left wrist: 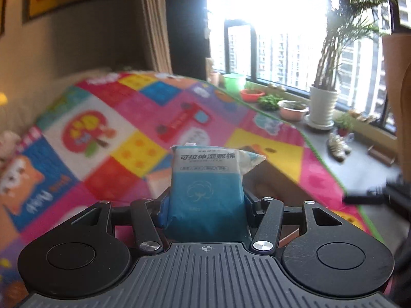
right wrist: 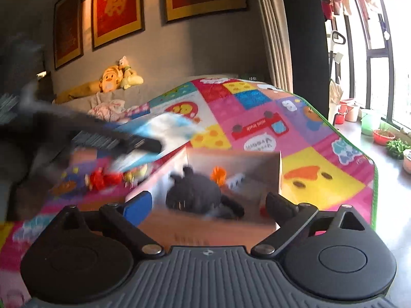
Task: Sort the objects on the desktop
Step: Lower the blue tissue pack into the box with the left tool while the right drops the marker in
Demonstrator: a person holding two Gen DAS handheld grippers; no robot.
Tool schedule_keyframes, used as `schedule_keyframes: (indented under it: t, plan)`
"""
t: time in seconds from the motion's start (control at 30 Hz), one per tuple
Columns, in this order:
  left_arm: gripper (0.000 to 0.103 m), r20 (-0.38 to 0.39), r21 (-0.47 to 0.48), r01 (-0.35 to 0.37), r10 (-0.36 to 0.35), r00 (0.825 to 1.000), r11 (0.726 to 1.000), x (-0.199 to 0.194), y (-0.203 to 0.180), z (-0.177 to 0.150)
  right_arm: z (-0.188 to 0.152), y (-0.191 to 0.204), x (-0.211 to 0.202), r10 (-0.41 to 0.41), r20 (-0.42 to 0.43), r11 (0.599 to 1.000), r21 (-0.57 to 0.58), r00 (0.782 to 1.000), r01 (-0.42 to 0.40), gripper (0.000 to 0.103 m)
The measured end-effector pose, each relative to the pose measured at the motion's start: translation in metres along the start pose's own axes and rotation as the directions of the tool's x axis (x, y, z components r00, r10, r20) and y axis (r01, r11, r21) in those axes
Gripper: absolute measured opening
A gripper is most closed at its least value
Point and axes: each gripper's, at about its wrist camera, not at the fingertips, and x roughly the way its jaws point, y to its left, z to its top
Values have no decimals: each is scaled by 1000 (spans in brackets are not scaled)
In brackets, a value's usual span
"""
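Left wrist view: left gripper (left wrist: 205, 200) clamped on a blue cotton-pad pack (left wrist: 205, 192), held upright between closed-in fingers, well above the colourful play mat (left wrist: 102, 118); edge of the cardboard box (left wrist: 272, 177) just visible behind and below the pack. Right wrist view: right gripper (right wrist: 209, 202) spread wide, holding nothing, hovering over the open cardboard box (right wrist: 231, 159), with a black plush toy (right wrist: 195, 192), something small and orange (right wrist: 218, 174) and a pale block (right wrist: 236, 179) already inside. Same pack (right wrist: 167, 131) blurred at upper left in this view, carried by the other claw, off to the left of the box and not yet over it. Likely step: bringing the pack across for a drop into the box. Risks, judged from here: soft, squashy bag, gripped low down, so liable to tip or slide out if swung fast; release too early, landing on the mat beside the near wall instead of inside; collision between the two claws, since the empty one sits right over the opening where the pack needs to go; box light enough to be shoved if clipped.
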Motion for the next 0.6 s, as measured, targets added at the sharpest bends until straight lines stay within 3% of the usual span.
schedule_keyframes:
  t: [0.1, 0.23, 0.3, 0.4, 0.5, 0.6]
  plan:
    - [61, -3, -39, 27, -27, 1000, 999, 23, -13, 7, -17, -2, -13, -18, -30, 1000, -4, 999, 18, 96]
    - [73, -49, -146, 6, -14, 999, 989, 53, -15, 10, -21, -6, -16, -35, -55, 999, -4, 998, 35, 96]
    - [85, -58, -139, 57, -66, 996, 989, 46, -16, 2, -20, -6, -17, -50, -58, 999, -8, 997, 50, 98]
    - [94, -47, -81, 57, -60, 997, 995, 23, -18, -19, -20, -7, -18, -47, -52, 999, -7, 998, 47, 100]
    - [95, -62, -76, 23, -27, 998, 997, 1, -6, -41, -20, -5, -13, -39, -64, 999, 3, 997, 39, 100]
    - [96, -75, -78, -63, 57, 996, 995, -14, 12, -60, -17, 1, -10, -29, -62, 1000, -2, 998, 29, 100]
